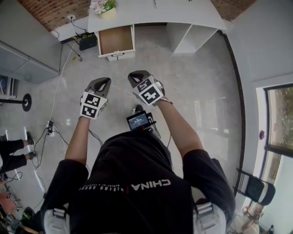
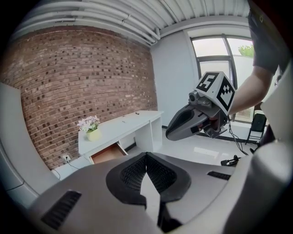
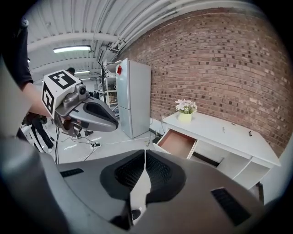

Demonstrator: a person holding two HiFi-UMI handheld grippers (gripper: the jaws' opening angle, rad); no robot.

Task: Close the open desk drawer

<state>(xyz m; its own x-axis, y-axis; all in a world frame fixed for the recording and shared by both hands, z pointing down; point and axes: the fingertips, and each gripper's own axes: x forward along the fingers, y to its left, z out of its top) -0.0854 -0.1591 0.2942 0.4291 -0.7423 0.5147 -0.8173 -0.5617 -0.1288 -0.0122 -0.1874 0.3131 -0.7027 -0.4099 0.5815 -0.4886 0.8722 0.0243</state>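
Observation:
A white desk (image 1: pixel 151 11) stands against the brick wall ahead, its wood-lined drawer (image 1: pixel 116 40) pulled out on the left side. In the left gripper view the drawer (image 2: pixel 107 153) shows below a flower pot (image 2: pixel 92 133); in the right gripper view the drawer (image 3: pixel 179 142) lies just beyond the jaw tips. Both grippers are held in the air well short of the desk, side by side. My left gripper (image 1: pixel 103 82) (image 2: pixel 146 156) is shut and holds nothing. My right gripper (image 1: pixel 136 76) (image 3: pixel 145 153) is likewise shut and holds nothing.
A black box (image 1: pixel 87 42) and cables (image 1: pixel 58 82) lie on the floor left of the drawer. Grey cabinets (image 1: pixel 23 59) line the left wall, with a round stand base (image 1: pixel 26 102) and a person's legs (image 1: pixel 13 153) nearby. A folding chair (image 1: pixel 254 186) stands at the lower right. A tall white cabinet (image 3: pixel 132 98) stands left of the desk.

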